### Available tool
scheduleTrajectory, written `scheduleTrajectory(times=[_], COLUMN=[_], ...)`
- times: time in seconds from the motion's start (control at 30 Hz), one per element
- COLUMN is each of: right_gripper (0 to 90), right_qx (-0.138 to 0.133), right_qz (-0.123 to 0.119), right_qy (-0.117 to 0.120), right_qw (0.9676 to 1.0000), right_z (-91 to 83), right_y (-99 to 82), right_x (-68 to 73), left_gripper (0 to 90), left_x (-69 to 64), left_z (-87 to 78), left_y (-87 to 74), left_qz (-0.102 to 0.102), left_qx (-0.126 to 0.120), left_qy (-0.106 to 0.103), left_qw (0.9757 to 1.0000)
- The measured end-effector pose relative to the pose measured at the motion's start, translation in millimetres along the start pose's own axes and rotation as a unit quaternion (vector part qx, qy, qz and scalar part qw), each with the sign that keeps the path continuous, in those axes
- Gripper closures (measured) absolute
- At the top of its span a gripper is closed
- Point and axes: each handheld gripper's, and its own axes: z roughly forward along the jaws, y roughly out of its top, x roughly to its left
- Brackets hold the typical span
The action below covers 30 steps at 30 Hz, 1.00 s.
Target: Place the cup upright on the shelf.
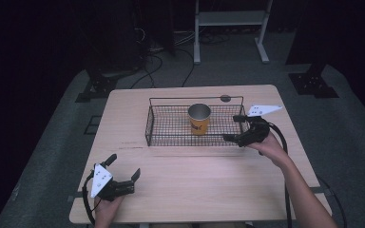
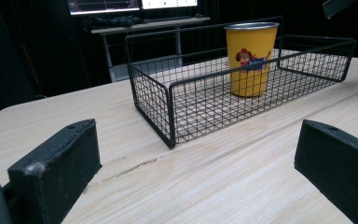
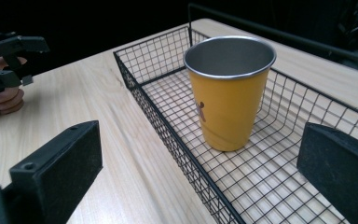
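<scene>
A yellow metal cup [image 1: 199,119] with a cartoon print stands upright inside a black wire basket [image 1: 161,124] at the back middle of the wooden table [image 1: 195,185]. My right gripper [image 1: 233,128] is open at the basket's right end, its jaws wide and pointing at the cup [image 3: 226,93], which sits a short way ahead of them over the basket's rim [image 3: 168,130]. My left gripper [image 1: 123,166] rests open near the table's front left corner, well short of the basket [image 2: 168,107] and cup [image 2: 251,58]. Neither holds anything.
A white metal frame [image 1: 230,19] stands on the floor behind the table, with cables [image 1: 152,61] and black stand bases [image 1: 313,83] on the grey mat. Bare tabletop lies between the basket and the front edge.
</scene>
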Motion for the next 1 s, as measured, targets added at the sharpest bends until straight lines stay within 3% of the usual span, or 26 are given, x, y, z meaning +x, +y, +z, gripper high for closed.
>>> scheduleTrajectory(times=[1.0], right_gripper=[0.0], right_qx=[0.004], right_qz=[0.001], right_qy=[-0.009], right_qw=[1.0000], right_z=[-14.6], right_y=[-35.1], right_x=[24.0], left_gripper=[0.0], left_x=[-0.4], left_z=[0.0], left_y=[0.0], left_qz=[0.001], left_qx=[0.001], left_qy=[0.001], left_qw=[1.0000])
